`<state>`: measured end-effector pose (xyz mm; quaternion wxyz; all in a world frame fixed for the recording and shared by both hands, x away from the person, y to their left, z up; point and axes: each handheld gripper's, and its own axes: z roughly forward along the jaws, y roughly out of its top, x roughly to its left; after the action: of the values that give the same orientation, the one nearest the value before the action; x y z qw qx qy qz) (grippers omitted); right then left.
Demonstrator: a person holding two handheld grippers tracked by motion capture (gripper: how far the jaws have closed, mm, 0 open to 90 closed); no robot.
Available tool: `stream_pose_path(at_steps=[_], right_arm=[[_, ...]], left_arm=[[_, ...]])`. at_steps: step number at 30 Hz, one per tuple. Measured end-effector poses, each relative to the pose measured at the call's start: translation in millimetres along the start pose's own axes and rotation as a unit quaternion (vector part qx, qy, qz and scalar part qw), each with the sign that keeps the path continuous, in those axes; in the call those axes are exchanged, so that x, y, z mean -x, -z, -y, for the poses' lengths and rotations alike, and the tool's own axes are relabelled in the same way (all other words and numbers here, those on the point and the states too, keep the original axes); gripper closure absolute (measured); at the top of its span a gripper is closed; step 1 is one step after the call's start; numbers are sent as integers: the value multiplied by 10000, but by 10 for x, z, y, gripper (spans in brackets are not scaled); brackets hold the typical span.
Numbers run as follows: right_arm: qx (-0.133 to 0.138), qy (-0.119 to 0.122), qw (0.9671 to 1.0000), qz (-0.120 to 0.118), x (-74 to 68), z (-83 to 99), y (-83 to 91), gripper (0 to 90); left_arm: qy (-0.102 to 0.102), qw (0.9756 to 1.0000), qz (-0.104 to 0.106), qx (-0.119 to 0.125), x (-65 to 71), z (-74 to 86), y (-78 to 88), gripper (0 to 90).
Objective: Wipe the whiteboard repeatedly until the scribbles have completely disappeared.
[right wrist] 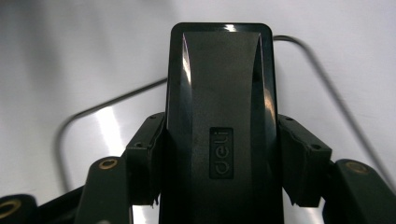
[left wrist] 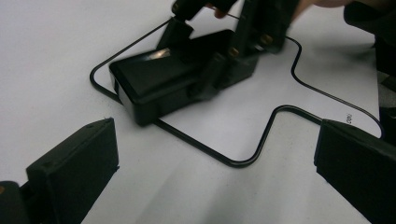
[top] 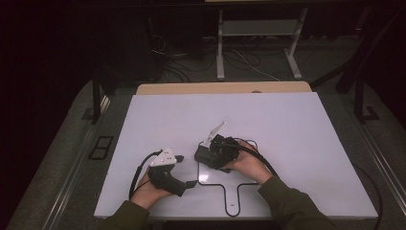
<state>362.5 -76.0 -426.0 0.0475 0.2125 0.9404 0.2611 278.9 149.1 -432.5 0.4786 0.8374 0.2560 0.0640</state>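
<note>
The right gripper (right wrist: 218, 163) is clamped on a black box-shaped device (right wrist: 219, 107) embossed with "deli", probably a stapler or punch; both pads press against its long sides. In the high view the device (top: 207, 154) sits at the upper left corner of a black outline (top: 229, 184) printed on the white board (top: 287, 134), low over the surface; contact with the board cannot be confirmed. The left gripper (top: 184, 171) rests near the board's front edge, just left of the outline, jaws spread wide and holding nothing. In its own view the device (left wrist: 173, 79) lies ahead, across the outline (left wrist: 247, 161).
</note>
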Motion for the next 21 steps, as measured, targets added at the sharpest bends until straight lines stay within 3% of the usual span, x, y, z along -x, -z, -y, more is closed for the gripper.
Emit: stream_pose_path(at_steps=[4, 6, 7, 13, 15, 17, 21], right_arm=[[-39, -217, 9996, 190, 187, -12, -3, 387], [-46, -253, 9995, 208, 203, -20, -6, 387], [-51, -271, 9994, 187, 175, -25, -5, 387], [-38, 172, 9998, -74, -107, -31, -15, 387], [-44, 277, 9996, -46, -142, -37, -16, 386], [-30, 164, 9998, -74, -76, -36, -20, 387], [-25, -147, 9998, 99, 138, -42, -19, 387]], left_arm=[[-22, 10000, 8, -26, -9, 0, 3, 0], [-33, 10000, 9, -31, -12, 1, 5, 0], [-22, 10000, 6, -28, -12, 1, 6, 0], [-8, 10000, 11, 2, -1, 0, -1, 0], [-1, 10000, 5, 3, 0, -1, -2, 0], [-11, 10000, -1, 0, 0, -1, 2, 0], [-29, 10000, 5, -30, -15, 2, 5, 0]])
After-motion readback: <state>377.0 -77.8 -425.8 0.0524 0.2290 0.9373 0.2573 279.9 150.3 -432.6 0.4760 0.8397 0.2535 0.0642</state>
